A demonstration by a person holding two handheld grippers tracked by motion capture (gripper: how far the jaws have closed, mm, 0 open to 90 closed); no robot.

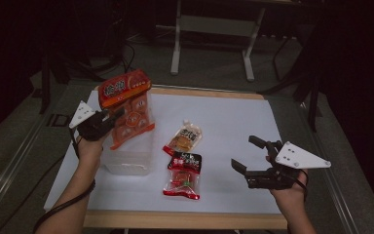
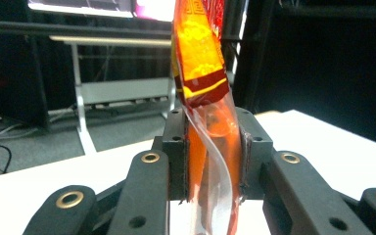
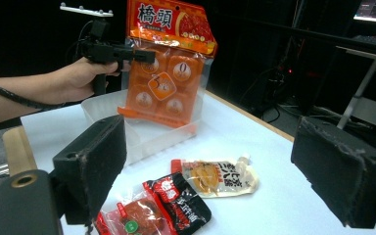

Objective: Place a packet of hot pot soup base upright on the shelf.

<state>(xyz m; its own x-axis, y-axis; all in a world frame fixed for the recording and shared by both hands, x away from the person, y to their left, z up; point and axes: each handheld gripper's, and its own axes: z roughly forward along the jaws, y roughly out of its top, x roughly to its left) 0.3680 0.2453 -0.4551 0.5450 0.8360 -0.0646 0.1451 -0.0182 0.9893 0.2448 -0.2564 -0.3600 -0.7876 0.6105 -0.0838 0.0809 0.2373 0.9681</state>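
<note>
My left gripper (image 1: 111, 118) is shut on the edge of a large orange snack bag (image 1: 129, 107), which hangs upright above a clear plastic bin (image 1: 126, 156) at the table's left. In the left gripper view the bag (image 2: 203, 63) rises between the pads (image 2: 183, 161). The right gripper view shows the same bag (image 3: 169, 63) with its lower end just over the bin (image 3: 147, 137). My right gripper (image 1: 253, 158) is open at the table's right, nothing between its pads (image 3: 93, 161).
Two smaller packets lie mid-table: a pale orange pouch (image 1: 184, 136) and a red-and-black packet (image 1: 183, 175), also visible as the pouch (image 3: 220, 178) and the packet (image 3: 156, 205). The white tabletop (image 1: 233, 122) has a wooden edge. Metal frame legs (image 1: 212, 44) stand behind.
</note>
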